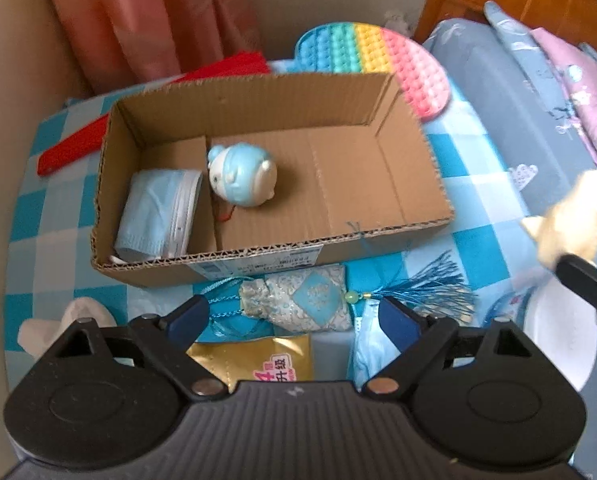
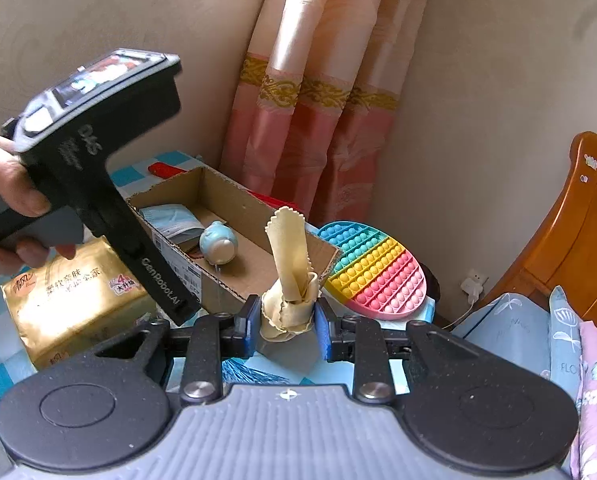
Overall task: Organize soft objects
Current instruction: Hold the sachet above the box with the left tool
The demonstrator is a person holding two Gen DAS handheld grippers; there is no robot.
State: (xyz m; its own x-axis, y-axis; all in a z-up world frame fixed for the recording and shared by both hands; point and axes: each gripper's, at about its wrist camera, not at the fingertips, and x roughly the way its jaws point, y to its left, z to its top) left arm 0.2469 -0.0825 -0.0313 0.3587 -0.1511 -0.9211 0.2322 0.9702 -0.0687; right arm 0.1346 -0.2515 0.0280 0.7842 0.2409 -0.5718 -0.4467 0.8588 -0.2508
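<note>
A: What is the right gripper (image 2: 286,322) doing?
B: Its jaws are pinched onto a crumpled cream cloth (image 2: 288,276) with zigzag edges; one end stands up above the fingers.
A: And the left gripper (image 1: 294,312)?
B: Spread wide and empty, hanging over a blue brocade sachet (image 1: 298,300) with a tassel, which lies just in front of the cardboard box (image 1: 410,184).
A: What's in the box?
B: A folded blue face mask (image 1: 158,212) and a round blue-and-white toy (image 1: 242,178).
A: Do the views differ?
B: Only the right wrist shows a hand (image 2: 6,188) holding the left gripper and the whole gold tissue pack (image 2: 74,300); the sachet shows only from the left.
</note>
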